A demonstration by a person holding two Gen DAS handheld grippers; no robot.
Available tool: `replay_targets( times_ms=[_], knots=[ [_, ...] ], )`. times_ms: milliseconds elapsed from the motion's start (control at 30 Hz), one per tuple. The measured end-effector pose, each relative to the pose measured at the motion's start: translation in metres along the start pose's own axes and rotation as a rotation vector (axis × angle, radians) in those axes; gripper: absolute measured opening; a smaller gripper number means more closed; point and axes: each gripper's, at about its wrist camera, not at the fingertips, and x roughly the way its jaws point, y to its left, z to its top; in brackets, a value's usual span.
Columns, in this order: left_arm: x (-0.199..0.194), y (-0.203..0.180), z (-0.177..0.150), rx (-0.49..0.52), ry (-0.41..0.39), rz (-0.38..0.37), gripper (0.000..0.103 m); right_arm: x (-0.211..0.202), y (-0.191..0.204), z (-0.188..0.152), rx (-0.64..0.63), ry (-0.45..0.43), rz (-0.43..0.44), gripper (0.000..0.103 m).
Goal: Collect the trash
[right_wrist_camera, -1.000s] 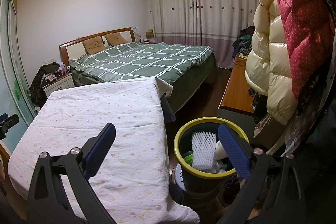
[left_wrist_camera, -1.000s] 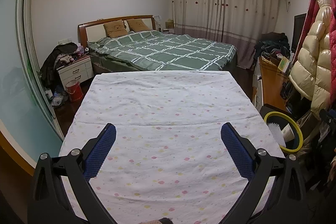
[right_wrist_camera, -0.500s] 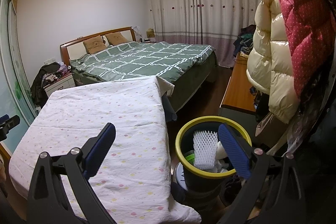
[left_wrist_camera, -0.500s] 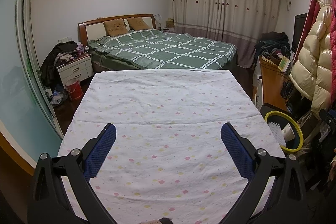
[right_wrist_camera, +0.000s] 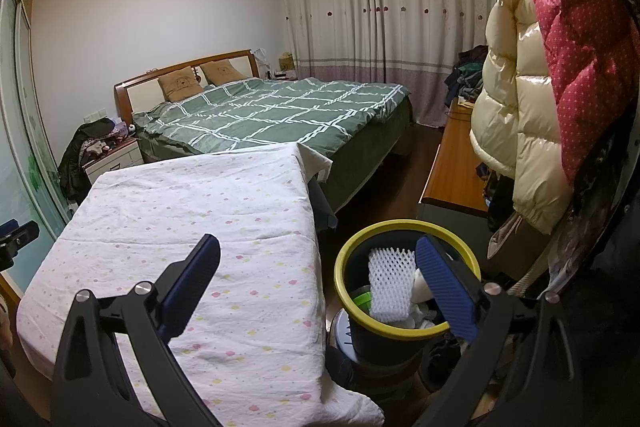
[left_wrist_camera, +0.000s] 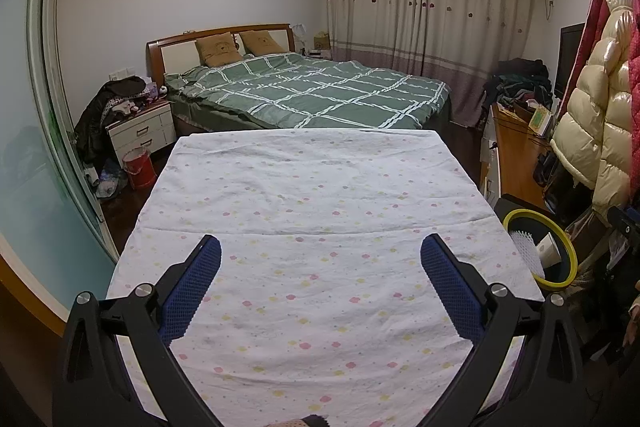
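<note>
Bedroom, both wrist views. The cloth-covered table (left_wrist_camera: pixel 312 211) fills the foreground, its spotted sheet bare of any litter in either view; beyond it lies the green bed (left_wrist_camera: pixel 312 95), and hanging coats (right_wrist_camera: pixel 532 75) crowd your right side.

The yellow-rimmed bin (right_wrist_camera: pixel 408 227) stands on the floor just beside the table's right edge. Compared with a second ago it sits slightly lower and more central under your right gripper (right_wrist_camera: pixel 316 255), while the table view from your left gripper (left_wrist_camera: pixel 320 255) has barely shifted. Read this as a settling after a drop: collection appears complete or nearly so, since no loose trash shows on the sheet.

Inside the bin, the white foam net (right_wrist_camera: pixel 390 283) stands roughly upright, its long axis running top to bottom and leaning against the far wall; other pale scraps and something green lie below it, too jumbled to identify.

Both of your claws are spread wide and hold nothing, the right one's fingers straddling the table corner and the bin mouth.
</note>
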Motion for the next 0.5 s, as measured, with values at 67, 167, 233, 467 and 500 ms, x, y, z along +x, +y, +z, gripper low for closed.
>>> replay_targets(
  times_ms=[67, 167, 233, 467, 500],
  knots=[
    [0.0002, -0.0011, 0.0002, 0.002, 0.001, 0.000, 0.098, 0.0005, -0.0002, 0.0000, -0.001, -0.002, -0.001, 0.094],
    [0.0011, -0.0017, 0.0013, 0.004, 0.003, -0.002, 0.098, 0.0008, -0.0003, -0.0003, 0.001, 0.001, 0.001, 0.094],
    [0.0012, -0.0021, 0.0010, 0.004, 0.004, -0.002, 0.098, 0.0007, -0.0001, -0.0001, 0.000, 0.001, 0.000, 0.094],
    [0.0024, -0.0035, 0.0015, 0.004, 0.006, -0.003, 0.098, 0.0027, -0.0005, -0.0013, 0.002, 0.003, 0.000, 0.094],
    [0.0022, -0.0029, 0.0019, 0.004, 0.006, -0.003, 0.098, 0.0020, -0.0004, -0.0010, 0.001, 0.003, 0.001, 0.094]
  ],
)
